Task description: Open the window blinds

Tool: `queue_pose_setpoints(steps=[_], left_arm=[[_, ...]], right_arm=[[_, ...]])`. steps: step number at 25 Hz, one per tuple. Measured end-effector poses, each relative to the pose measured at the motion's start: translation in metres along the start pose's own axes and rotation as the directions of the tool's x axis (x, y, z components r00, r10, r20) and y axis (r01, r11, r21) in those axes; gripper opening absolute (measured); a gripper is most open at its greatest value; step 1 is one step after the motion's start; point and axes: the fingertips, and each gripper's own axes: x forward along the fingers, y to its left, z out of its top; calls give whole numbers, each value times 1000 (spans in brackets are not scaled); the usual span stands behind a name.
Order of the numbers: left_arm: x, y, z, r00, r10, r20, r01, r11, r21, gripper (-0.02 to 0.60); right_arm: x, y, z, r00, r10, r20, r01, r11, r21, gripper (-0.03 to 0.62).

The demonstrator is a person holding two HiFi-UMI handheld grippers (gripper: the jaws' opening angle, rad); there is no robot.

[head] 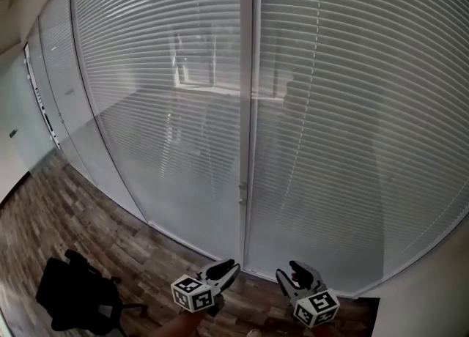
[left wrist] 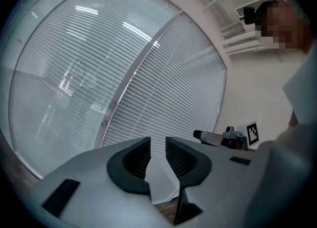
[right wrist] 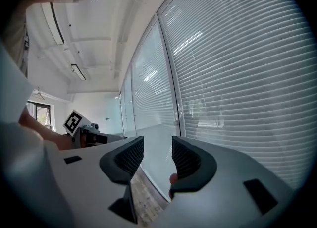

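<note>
Low and nearest, left tongs (head: 231,267) are pressed together, empty; right tongs (head: 289,271) stand part-open, empty. Window blinds (head: 161,108) lie far ahead of both, slats level and closed; frame post (head: 248,108) stands in line between them, slightly nearer the left.

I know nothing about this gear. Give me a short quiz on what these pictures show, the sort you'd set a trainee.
1. True or false: the blinds are down, not pulled up.
2. What stands at the lower left of the head view? A) a black chair B) a ladder C) a red bucket
3. Neither claw holds anything. Which one stands open, the left claw or the right claw?

Key: 1 true; 2 A; 3 the right claw.
</note>
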Motion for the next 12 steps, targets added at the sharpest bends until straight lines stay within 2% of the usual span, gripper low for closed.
queue_pose_setpoints(steps=[5, 12], left_arm=[[61, 6, 13, 1000, 19, 1, -19, 1000, -9, 91], [83, 8, 9, 999, 48, 5, -48, 999, -8, 91]], right_arm=[[22, -50, 9, 999, 42, -5, -42, 999, 12, 173], [36, -75, 9, 997, 73, 8, -74, 997, 29, 173]])
